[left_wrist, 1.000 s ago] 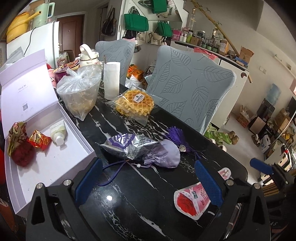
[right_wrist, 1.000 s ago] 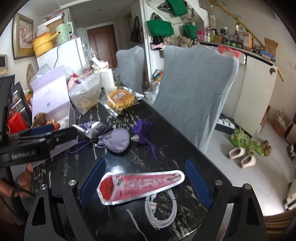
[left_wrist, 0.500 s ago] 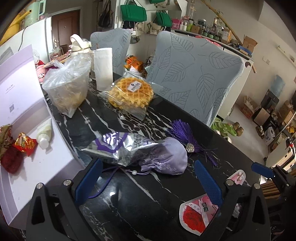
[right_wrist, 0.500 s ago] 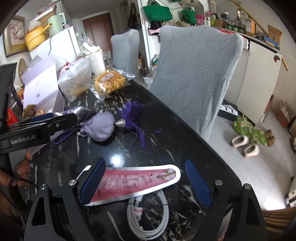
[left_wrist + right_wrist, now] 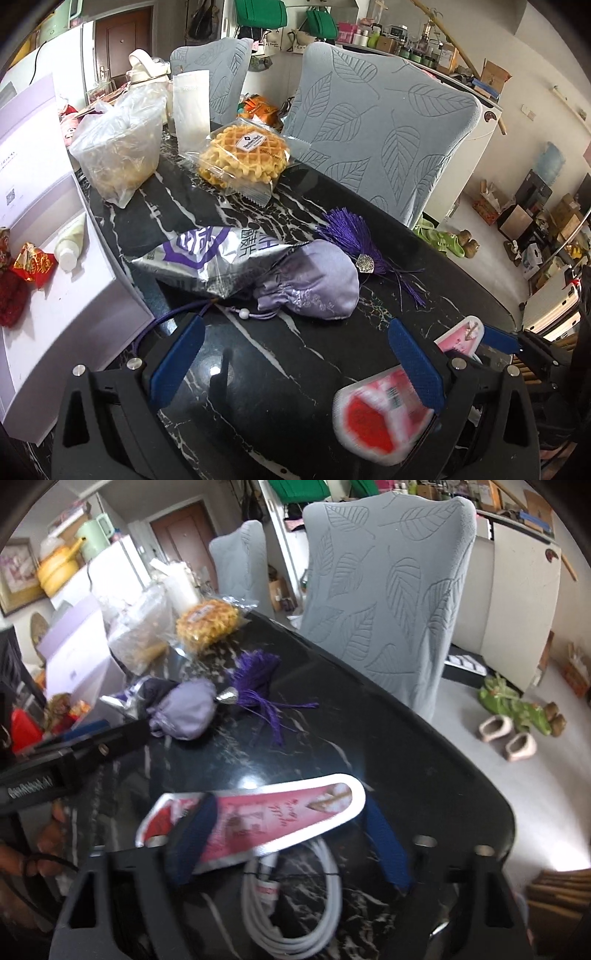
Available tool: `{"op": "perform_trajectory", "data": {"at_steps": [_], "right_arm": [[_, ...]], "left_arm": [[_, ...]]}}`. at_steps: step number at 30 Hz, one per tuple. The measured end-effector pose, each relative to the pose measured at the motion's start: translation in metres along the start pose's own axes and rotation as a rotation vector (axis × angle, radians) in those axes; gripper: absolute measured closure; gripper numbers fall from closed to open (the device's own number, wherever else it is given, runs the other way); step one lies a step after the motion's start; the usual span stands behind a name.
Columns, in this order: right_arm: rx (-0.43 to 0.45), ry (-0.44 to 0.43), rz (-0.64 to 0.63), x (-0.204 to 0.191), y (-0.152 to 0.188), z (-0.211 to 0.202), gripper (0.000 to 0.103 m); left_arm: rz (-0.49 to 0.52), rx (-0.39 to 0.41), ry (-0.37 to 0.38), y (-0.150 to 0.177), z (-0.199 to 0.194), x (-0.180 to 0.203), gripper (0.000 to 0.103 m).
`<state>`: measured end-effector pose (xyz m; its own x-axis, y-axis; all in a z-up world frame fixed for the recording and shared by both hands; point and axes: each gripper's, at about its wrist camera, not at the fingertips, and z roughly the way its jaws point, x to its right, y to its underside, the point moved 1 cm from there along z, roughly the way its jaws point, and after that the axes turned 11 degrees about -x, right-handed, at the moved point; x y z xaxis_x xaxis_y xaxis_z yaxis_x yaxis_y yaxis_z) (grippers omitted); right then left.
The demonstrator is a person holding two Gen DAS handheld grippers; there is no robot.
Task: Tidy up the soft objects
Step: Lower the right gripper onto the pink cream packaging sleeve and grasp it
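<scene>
A lilac drawstring pouch (image 5: 310, 282) lies on the black marble table (image 5: 280, 369), with a silver-purple foil bag (image 5: 210, 254) against it and a purple tassel (image 5: 349, 230) behind. My left gripper (image 5: 295, 362) is open just short of the pouch. My right gripper (image 5: 284, 843) straddles a pink-and-red cone-shaped sachet (image 5: 258, 819), jaws apart at its sides, above a coiled white cable (image 5: 295, 897). The sachet also shows blurred in the left wrist view (image 5: 380, 417). The pouch shows in the right wrist view (image 5: 188, 710) too.
An open white box (image 5: 55, 295) at the left holds a small tube (image 5: 72, 243) and red wrapped items (image 5: 33, 264). A waffle pack (image 5: 245, 155), a plastic bag of food (image 5: 122, 155) and a paper roll (image 5: 192, 107) stand behind. Two grey chairs (image 5: 384, 129) flank the far edge.
My left gripper has moved forward toward the pouch. My right gripper has moved forward and down, its jaws narrowing around the sachet, which has tilted.
</scene>
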<state>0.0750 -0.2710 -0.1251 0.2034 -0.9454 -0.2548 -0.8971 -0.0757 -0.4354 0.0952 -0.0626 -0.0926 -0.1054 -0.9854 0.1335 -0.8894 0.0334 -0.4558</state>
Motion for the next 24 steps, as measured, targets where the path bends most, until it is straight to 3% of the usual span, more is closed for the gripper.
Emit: {"op": "perform_trajectory", "data": {"at_steps": [7, 12, 14, 15, 16, 21, 24], "right_arm": [[0.003, -0.095, 0.024, -0.006, -0.001, 0.004, 0.065], [0.003, -0.098, 0.014, -0.013, -0.002, 0.006, 0.067], [0.005, -0.078, -0.005, -0.019, -0.001, 0.005, 0.052], [0.004, -0.072, -0.011, -0.021, 0.000, 0.004, 0.027], [0.013, -0.076, -0.016, -0.025, 0.001, 0.001, 0.019], [0.050, -0.085, -0.085, -0.049, 0.008, -0.015, 0.019], [0.011, -0.104, -0.107, -0.060, 0.013, -0.015, 0.021]], "left_arm": [[-0.014, -0.007, 0.009, 0.009, -0.002, -0.003, 0.002], [-0.031, -0.002, -0.003, 0.018, -0.008, -0.009, 0.002], [-0.041, 0.015, -0.022, 0.021, -0.015, -0.014, 0.002], [-0.046, 0.022, -0.032, 0.023, -0.018, -0.017, 0.002], [-0.053, 0.029, -0.043, 0.025, -0.021, -0.020, 0.002], [-0.094, 0.057, -0.099, 0.034, -0.037, -0.037, 0.002], [-0.108, 0.060, -0.129, 0.040, -0.041, -0.046, 0.002]]}}
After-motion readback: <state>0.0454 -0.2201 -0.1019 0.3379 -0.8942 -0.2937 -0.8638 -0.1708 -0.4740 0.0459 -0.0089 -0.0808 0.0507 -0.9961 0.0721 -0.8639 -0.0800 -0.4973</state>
